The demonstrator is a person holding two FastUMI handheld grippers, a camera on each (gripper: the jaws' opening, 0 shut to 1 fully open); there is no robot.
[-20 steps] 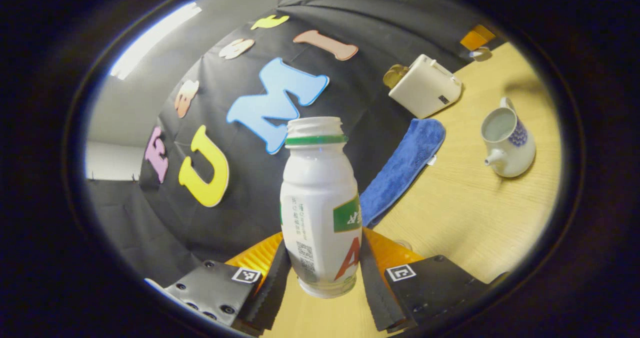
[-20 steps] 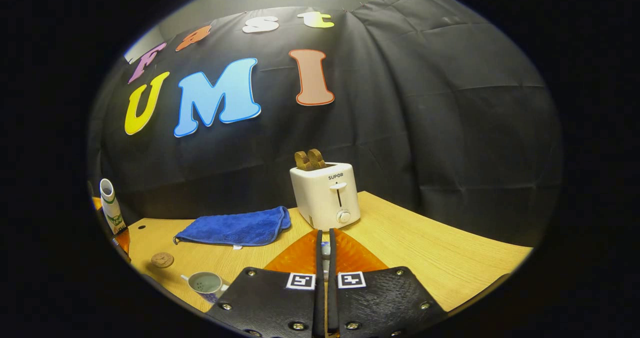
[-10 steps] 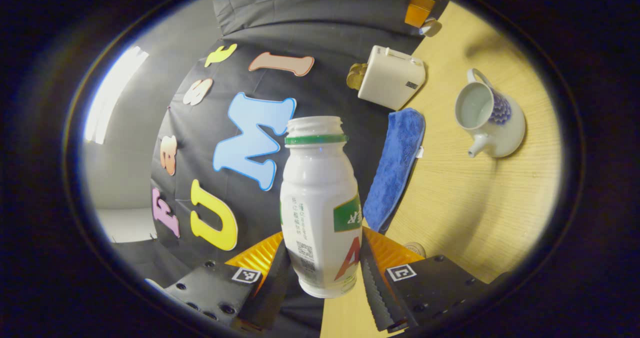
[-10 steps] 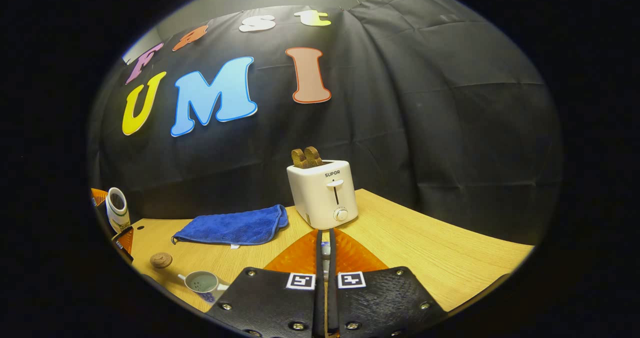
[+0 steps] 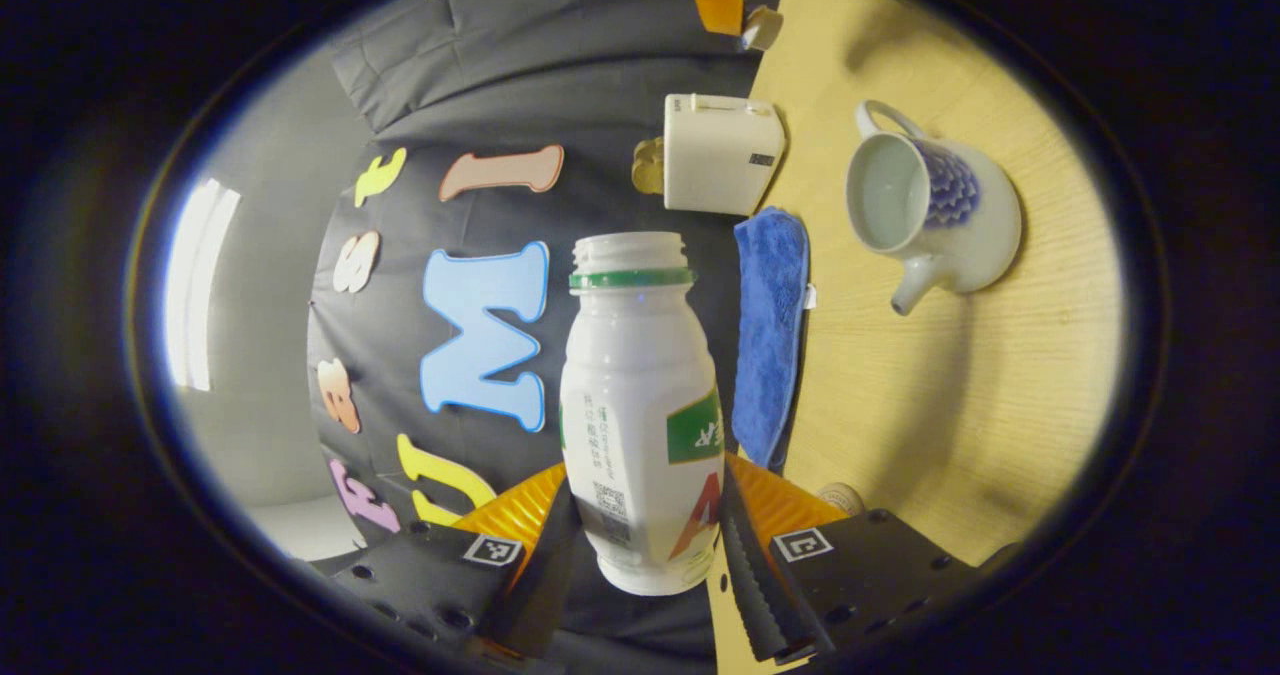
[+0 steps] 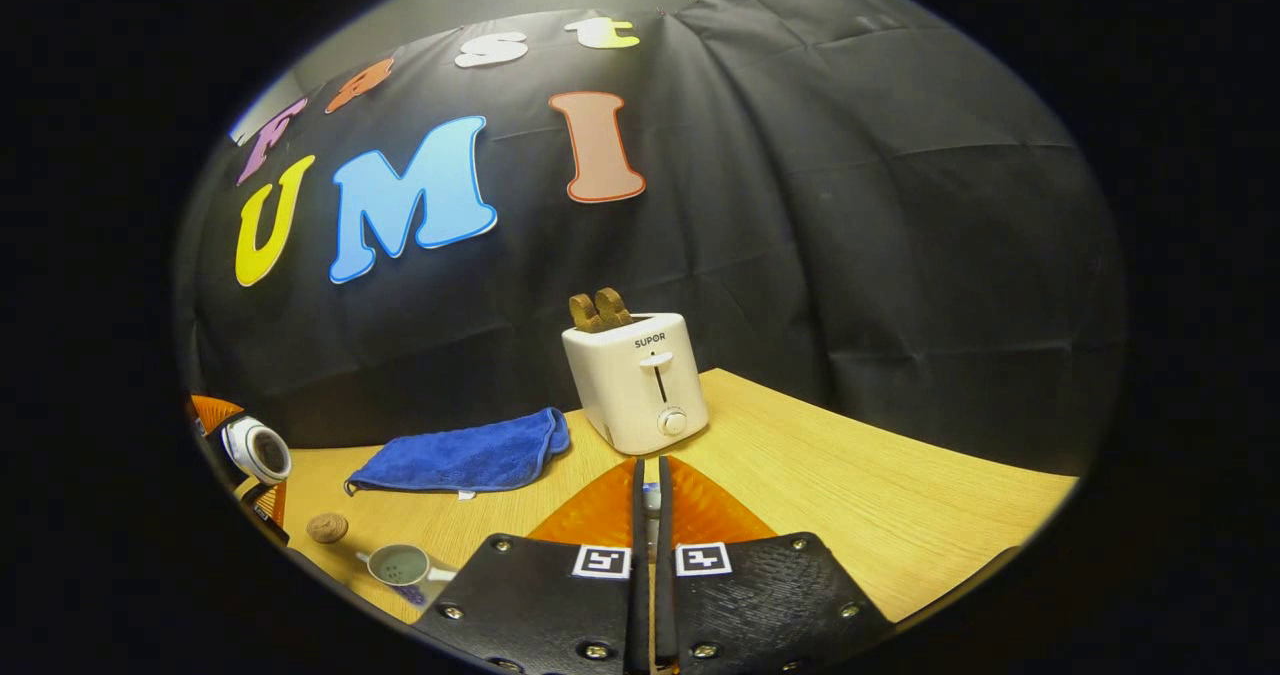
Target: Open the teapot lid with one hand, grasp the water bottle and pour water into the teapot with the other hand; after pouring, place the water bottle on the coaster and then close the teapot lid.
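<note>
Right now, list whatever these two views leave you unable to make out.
- Left gripper view: the bottle hides the table behind it; its contents cannot be seen.
- Right gripper view: something small sits pinched between the right gripper's fingers, too hidden to name.
- Right gripper view: the teapot is tiny at the edge; any water level is unreadable.
</note>
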